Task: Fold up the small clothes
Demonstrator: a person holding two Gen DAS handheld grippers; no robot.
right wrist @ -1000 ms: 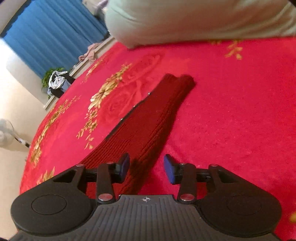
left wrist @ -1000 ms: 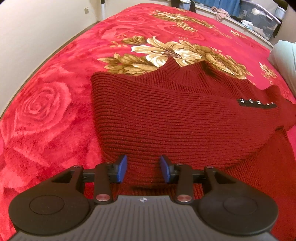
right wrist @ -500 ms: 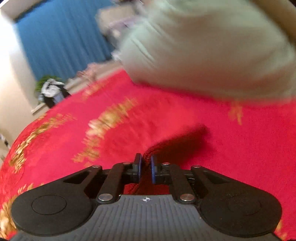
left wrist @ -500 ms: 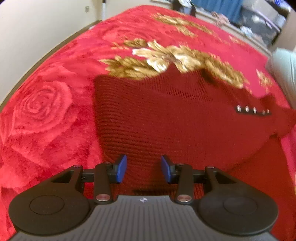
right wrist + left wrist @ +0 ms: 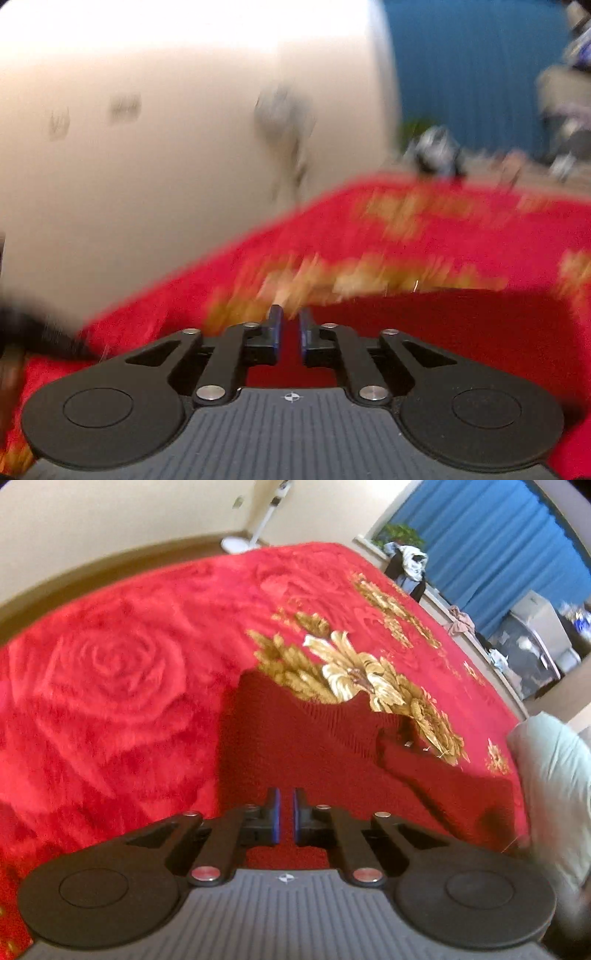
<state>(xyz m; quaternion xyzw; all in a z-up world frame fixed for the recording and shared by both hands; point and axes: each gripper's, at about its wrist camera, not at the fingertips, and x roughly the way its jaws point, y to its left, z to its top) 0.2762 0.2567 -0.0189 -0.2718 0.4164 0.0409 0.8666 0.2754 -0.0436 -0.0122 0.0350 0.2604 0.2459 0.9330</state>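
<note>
Left wrist view: the left gripper (image 5: 286, 821) is clenched on the near hem of the dark red ribbed knit sweater (image 5: 295, 746) lying on the red rose-patterned bed blanket (image 5: 110, 686). A second ago its jaws were spread. The right gripper (image 5: 290, 334), also spread then, grasps red knit amid blur. Judged risk: fast swinging could slip the knit or skew the fold.
</note>
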